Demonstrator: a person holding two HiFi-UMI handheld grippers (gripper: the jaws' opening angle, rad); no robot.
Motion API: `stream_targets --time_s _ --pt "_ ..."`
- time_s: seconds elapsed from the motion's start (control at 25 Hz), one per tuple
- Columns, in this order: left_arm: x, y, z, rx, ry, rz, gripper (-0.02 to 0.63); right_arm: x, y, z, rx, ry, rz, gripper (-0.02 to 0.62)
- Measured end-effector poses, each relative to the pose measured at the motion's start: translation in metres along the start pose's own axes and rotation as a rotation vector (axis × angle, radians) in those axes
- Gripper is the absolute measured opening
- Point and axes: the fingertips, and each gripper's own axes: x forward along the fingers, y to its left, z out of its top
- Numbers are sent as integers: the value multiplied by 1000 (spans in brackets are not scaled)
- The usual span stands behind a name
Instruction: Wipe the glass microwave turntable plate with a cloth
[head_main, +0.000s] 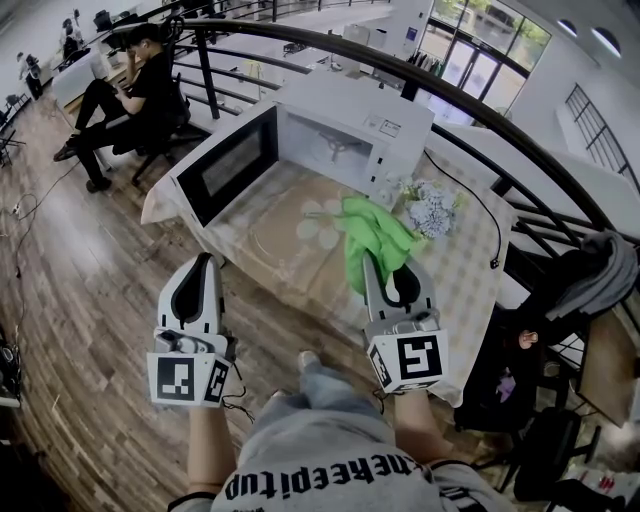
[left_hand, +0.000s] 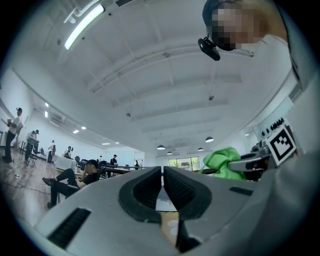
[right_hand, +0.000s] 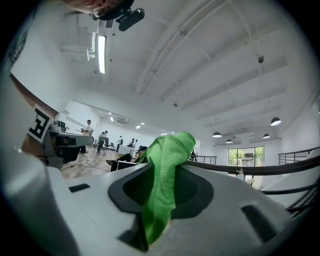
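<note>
The glass turntable plate (head_main: 285, 245) lies flat on the table (head_main: 470, 290), in front of the open microwave (head_main: 345, 135). My right gripper (head_main: 372, 262) is shut on a green cloth (head_main: 378, 235), which bunches up over the table just right of the plate. In the right gripper view the cloth (right_hand: 165, 175) hangs between the jaws. My left gripper (head_main: 207, 262) is shut with nothing in it and hovers near the table's front edge, left of the plate. The left gripper view shows its jaws (left_hand: 162, 171) closed and the cloth (left_hand: 222, 160) off to the right.
The microwave door (head_main: 230, 160) swings open to the left. A small bunch of flowers (head_main: 432, 210) stands right of the cloth, and a cable (head_main: 480, 215) runs over the table. A dark railing (head_main: 480, 110) passes behind. A person (head_main: 130, 95) sits at far left.
</note>
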Motion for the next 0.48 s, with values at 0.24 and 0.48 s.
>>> stream_targets --time_s 0.24,0.48 --pt "4 1 -2 -7 2 -2 15 4 -1 2 6 -7 1 87" --pt "11 3 -4 -10 8 0 15 11 -2 1 11 -4 6 87"
